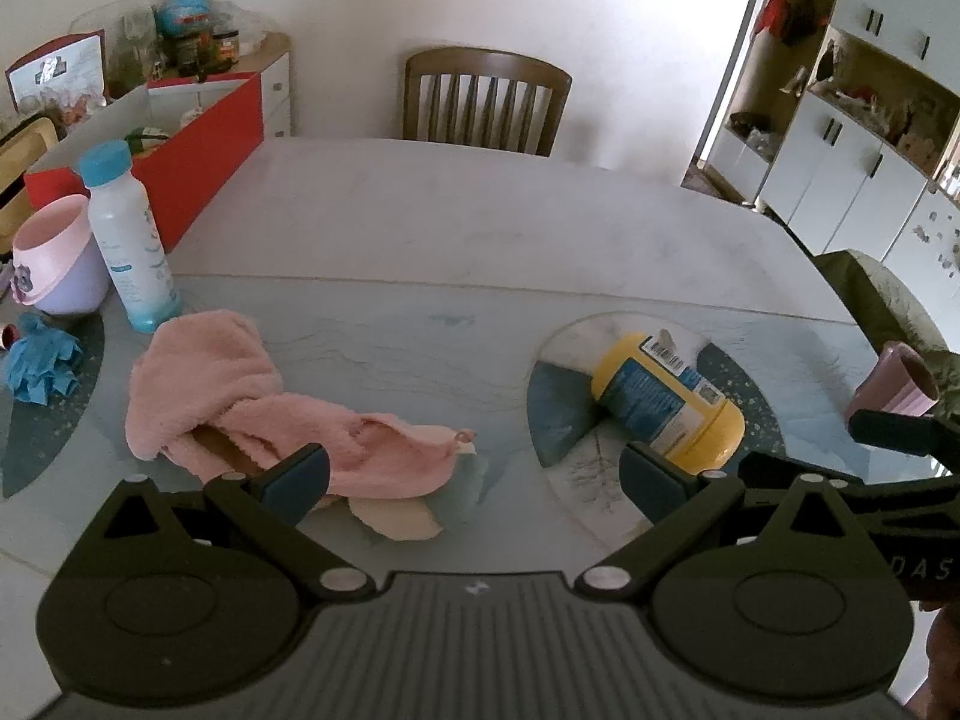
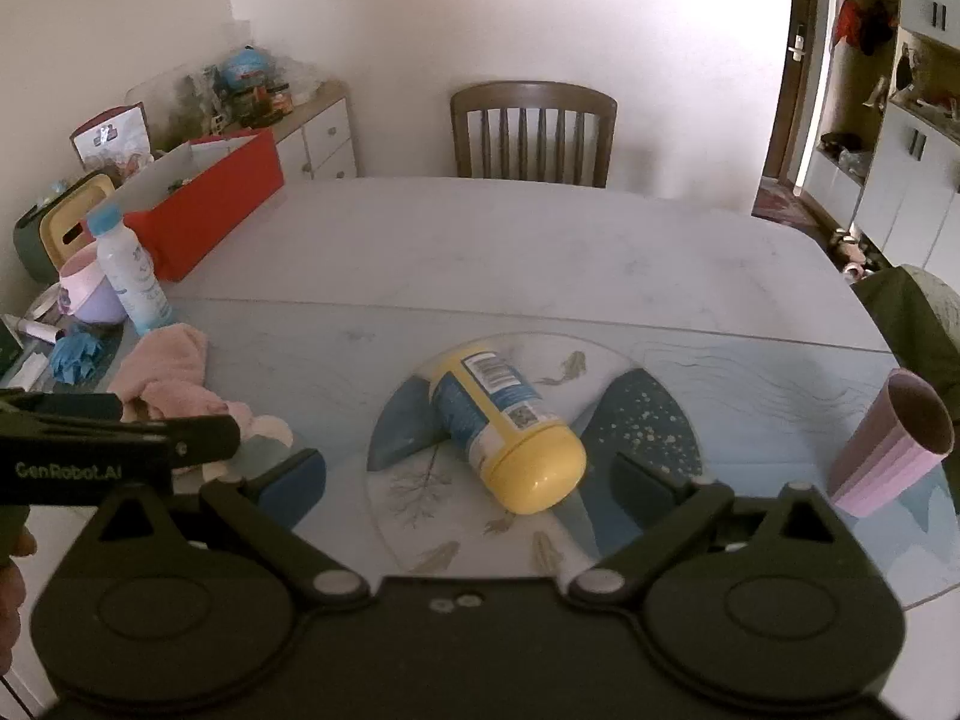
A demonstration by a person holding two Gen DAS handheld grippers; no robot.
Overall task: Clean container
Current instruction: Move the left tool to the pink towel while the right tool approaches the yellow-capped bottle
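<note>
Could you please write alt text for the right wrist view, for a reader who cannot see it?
An open right gripper hovers over a yellow container lying on its side on a table. A pink cup stands to the right, a pink towel lies to the left, and a wooden chair stands beyond.

A wooden chair [image 2: 533,131] stands against the white wall [image 2: 540,12].
</note>
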